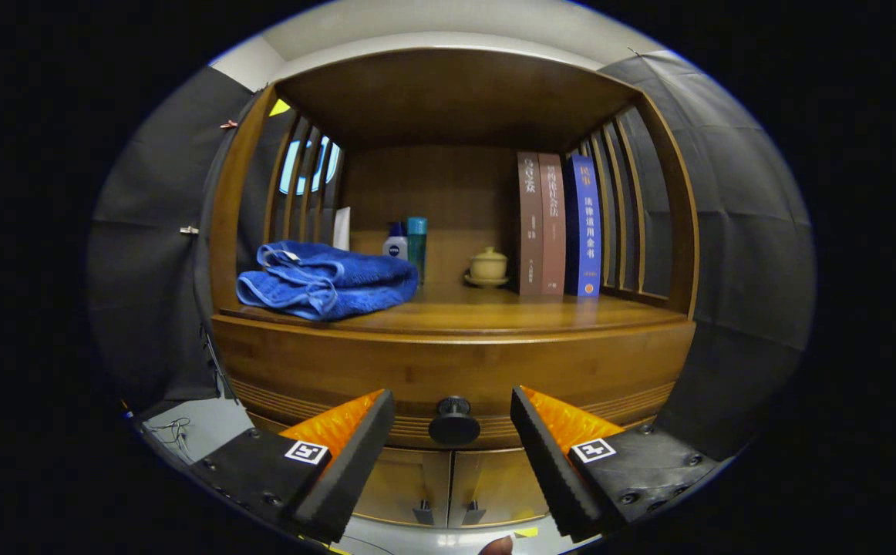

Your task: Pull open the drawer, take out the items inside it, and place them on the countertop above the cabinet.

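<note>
Now the claw (453, 407) hangs spread, drawer knob (453, 420) between its fingers; best to centre, pinch the knob squarely, then pull straight back.

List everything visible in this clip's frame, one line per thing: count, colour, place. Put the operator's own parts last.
cabinet: one, brown wood, ahead of the fingers
drawer knob: one, black, on the closed drawer front, between the fingers and just beyond them
countertop: one, brown wood, above the drawer
towel: one, blue, folded, on the countertop's left side
bottles: two, one white with a blue cap and one teal, behind the towel
lidded cup on a saucer: one, cream, near the books
books: three, two brown and one blue, upright at the right
lower doors: two, brown, under the drawer
gripper: one, fingers open either side of the knob, not touching it
</note>
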`<action>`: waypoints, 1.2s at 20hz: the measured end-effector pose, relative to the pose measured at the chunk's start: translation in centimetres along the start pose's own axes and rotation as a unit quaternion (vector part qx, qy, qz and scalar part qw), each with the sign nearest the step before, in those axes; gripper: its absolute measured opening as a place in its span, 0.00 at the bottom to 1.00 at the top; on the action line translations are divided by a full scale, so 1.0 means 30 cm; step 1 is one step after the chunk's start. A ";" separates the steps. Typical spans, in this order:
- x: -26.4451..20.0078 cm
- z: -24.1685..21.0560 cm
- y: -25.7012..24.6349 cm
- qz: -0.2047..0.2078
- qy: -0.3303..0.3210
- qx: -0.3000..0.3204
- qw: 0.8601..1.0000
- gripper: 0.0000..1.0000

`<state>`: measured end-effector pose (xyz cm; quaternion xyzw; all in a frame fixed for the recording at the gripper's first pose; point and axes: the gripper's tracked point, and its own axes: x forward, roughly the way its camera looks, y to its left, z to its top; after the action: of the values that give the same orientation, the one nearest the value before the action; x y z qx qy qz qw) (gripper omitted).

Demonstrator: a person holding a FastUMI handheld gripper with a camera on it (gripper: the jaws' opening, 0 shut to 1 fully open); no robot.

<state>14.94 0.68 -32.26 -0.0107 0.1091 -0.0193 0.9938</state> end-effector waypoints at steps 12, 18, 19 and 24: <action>0.069 -0.073 0.017 -0.001 0.018 -0.004 1.000 0.38; -0.030 -0.076 0.018 0.001 0.026 -0.003 1.000 0.30; -0.056 -0.076 0.016 0.001 0.027 0.004 1.000 0.30; -0.222 -0.085 0.004 0.006 0.034 0.019 0.999 0.29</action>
<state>7.90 1.02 -33.31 0.0091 0.1421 -0.0153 0.9897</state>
